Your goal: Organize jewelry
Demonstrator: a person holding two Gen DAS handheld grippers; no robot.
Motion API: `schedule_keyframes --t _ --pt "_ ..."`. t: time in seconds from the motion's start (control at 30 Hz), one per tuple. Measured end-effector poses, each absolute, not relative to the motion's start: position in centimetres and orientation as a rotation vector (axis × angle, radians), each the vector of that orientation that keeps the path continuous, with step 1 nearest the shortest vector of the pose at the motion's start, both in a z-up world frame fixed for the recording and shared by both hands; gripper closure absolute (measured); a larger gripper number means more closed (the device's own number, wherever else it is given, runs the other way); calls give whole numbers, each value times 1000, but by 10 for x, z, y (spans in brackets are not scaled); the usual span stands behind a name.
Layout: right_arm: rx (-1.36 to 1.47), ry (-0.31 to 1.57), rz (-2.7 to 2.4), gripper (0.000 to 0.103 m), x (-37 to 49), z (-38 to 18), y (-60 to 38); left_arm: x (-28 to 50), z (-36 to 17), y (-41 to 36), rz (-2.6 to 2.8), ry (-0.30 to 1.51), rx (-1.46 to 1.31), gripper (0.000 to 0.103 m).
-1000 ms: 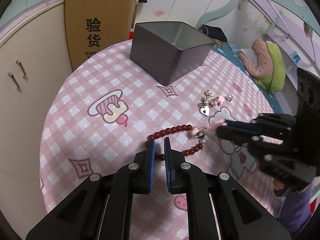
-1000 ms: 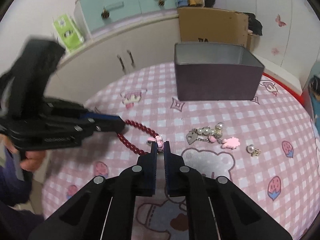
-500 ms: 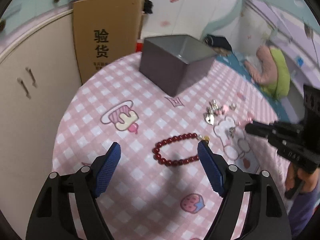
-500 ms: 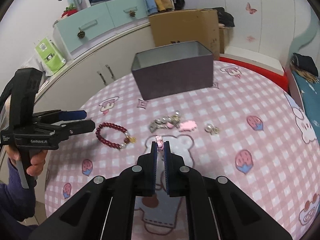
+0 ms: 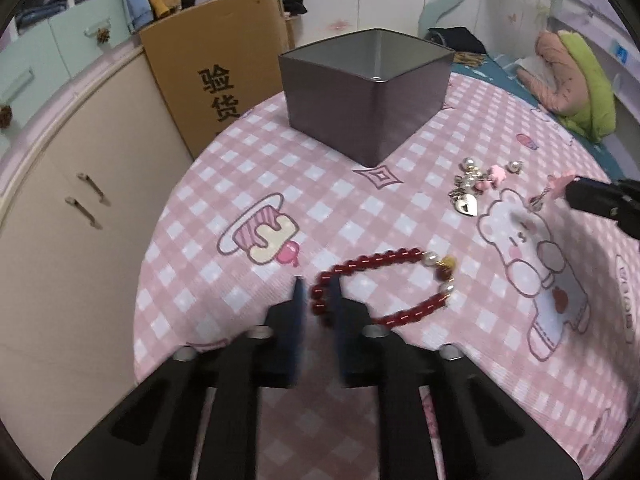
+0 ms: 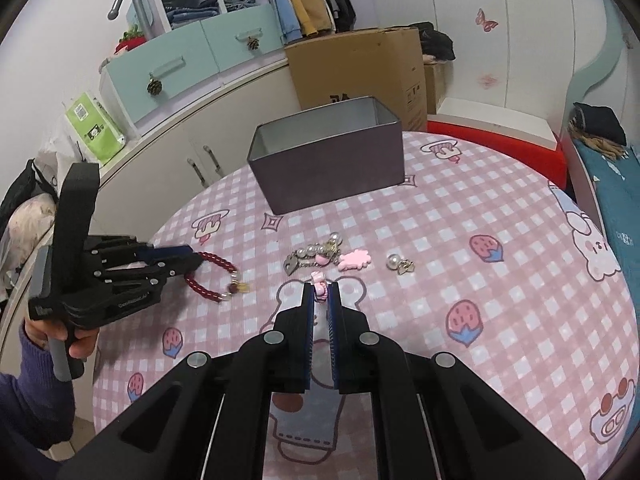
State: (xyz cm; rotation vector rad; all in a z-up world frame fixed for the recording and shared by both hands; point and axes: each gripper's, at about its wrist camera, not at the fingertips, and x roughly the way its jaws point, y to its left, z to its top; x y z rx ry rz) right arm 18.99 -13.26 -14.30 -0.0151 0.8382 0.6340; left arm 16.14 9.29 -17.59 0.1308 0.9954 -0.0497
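A red bead bracelet (image 5: 380, 280) lies on the pink checked tablecloth; it also shows in the right wrist view (image 6: 212, 276). My left gripper (image 5: 318, 292) has its fingers closed around the bracelet's left end. My right gripper (image 6: 320, 290) is shut on a small pink charm earring (image 6: 319, 283), held above the cloth; it shows in the left wrist view (image 5: 554, 188) too. A grey open box (image 5: 368, 92) stands at the back of the table, also in the right wrist view (image 6: 328, 160).
A heart keychain with pearls (image 6: 312, 258), a pink flat charm (image 6: 356, 260) and a pearl earring (image 6: 400, 264) lie in front of the box. A cardboard carton (image 5: 224, 68) and cupboards (image 5: 80, 184) stand behind the round table's edge.
My left gripper was wide open above the bracelet; it has now come down and closed on the bracelet's left end. My right gripper has lifted the pink earring up and back.
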Motion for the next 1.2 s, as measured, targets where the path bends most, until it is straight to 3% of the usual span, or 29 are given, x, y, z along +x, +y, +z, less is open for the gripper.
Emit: schedule_keyframes --t 0.3,0.87,1.2 --pt "-2 795 606 96 192 -124 -138 157 -151 93 -149 933 48 95" --pt "-1 676 594 96 236 -53 -110 208 -12 66 -264 682 61 95" --pt "-7 729 579 96 295 -57 -71 284 -44 66 -220 802 50 95"
